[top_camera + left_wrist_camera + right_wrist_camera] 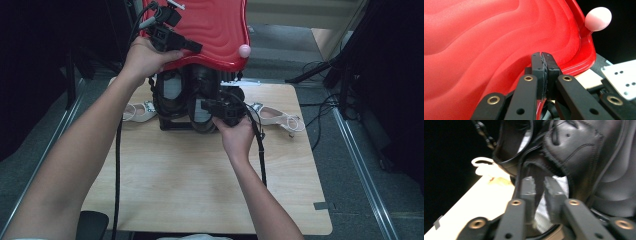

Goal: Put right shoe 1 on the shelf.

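Note:
A red wavy-surfaced lid (210,25) (486,50) with a pink knob (244,50) (598,18) is tilted up at the table's far side. My left gripper (196,47) (542,56) is shut on its near rim. Under the lid stand black leather shoes (172,95) (579,152) with their openings facing me. My right gripper (204,105) (539,182) reaches into the right-hand shoe. The jaws stand close together, pinching the shoe's dark collar edge between the pads.
The wooden table (200,175) is bare in front of the shoes. A white strappy sandal (140,111) (482,165) lies left of the black shoes and another (277,119) lies to the right. Dark stands and cables (320,75) sit beyond the table's right edge.

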Demonstrator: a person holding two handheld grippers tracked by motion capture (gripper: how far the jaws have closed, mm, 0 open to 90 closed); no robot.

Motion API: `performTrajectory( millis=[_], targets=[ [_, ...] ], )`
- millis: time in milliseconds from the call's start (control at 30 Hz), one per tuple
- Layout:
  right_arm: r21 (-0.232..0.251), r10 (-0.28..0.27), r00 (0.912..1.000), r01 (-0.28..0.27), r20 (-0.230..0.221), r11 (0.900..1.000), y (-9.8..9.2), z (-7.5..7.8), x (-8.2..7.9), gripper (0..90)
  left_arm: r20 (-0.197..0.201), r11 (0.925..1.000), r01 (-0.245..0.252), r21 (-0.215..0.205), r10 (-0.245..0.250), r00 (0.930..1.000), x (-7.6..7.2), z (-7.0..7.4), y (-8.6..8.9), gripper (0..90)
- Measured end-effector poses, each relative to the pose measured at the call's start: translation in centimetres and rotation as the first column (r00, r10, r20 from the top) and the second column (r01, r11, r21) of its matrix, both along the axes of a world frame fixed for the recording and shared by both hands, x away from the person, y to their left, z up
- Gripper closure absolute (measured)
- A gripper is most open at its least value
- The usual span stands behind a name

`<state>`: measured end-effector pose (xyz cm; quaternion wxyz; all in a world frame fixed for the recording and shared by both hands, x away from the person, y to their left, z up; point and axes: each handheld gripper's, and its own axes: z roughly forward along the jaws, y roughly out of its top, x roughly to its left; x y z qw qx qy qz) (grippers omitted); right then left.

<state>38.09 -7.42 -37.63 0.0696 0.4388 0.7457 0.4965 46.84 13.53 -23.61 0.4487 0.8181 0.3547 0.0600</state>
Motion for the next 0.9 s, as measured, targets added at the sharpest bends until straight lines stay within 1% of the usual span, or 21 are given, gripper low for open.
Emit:
performTrajectory(
  millis=[67,133,233,300,400,467,500,633,800,900],
  targets=[
    [0.016,0.022,0.9997,-0.022,-0.002,1.000,-0.1,0.1,-0.5,90.0,0.001,1.0000,0.001,0.002,-0.001,1.0000,0.0,0.0,0.0,89.3],
    [0.025,0.048,0.9988,-0.049,0.004,0.999,-0.3,0.2,-1.2,90.0,0.001,1.0000,0.000,0.002,0.000,1.0000,0.0,0.0,0.0,89.3],
    [0.020,0.082,0.9966,-0.082,0.011,0.996,-0.7,0.0,-2.2,90.0,0.002,1.0000,-0.003,0.003,0.003,1.0000,0.0,0.0,0.0,89.3],
    [0.014,0.110,0.9938,-0.111,0.015,0.994,-1.0,-0.3,-2.9,90.0,0.000,1.0000,-0.004,0.001,0.004,1.0000,0.0,0.0,0.0,89.3],
    [0.021,0.147,0.9891,-0.147,0.001,0.989,-1.3,-1.2,-3.8,90.0,-0.001,1.0000,-0.004,0.003,0.004,1.0000,0.0,0.0,0.0,89.4],
    [0.009,0.161,0.9869,-0.161,0.002,0.987,-1.4,-1.8,-4.2,90.0,-0.002,1.0000,-0.006,0.003,0.006,1.0000,0.0,0.0,-0.1,89.3],
    [0.008,0.166,0.9862,-0.166,0.000,0.986,-1.4,-2.0,-4.3,90.0,-0.002,1.0000,-0.007,0.002,0.007,1.0000,0.0,0.0,-0.1,89.4],
    [0.056,0.189,0.9817,-0.187,-0.026,0.981,-1.8,-3.3,-4.6,90.0,-0.005,1.0000,-0.005,0.002,0.005,1.0000,0.1,0.1,-0.1,89.4],
    [0.037,0.205,0.9781,-0.203,-0.039,0.978,-1.2,-4.9,-4.6,90.0,-0.006,1.0000,-0.005,0.001,0.005,1.0000,0.1,0.0,-0.1,89.4],
    [0.016,0.209,0.9775,-0.208,-0.030,0.978,-0.5,-5.6,-4.4,90.0,-0.008,1.0000,-0.003,0.000,0.003,1.0000,0.1,0.0,0.0,89.4]
  ],
)
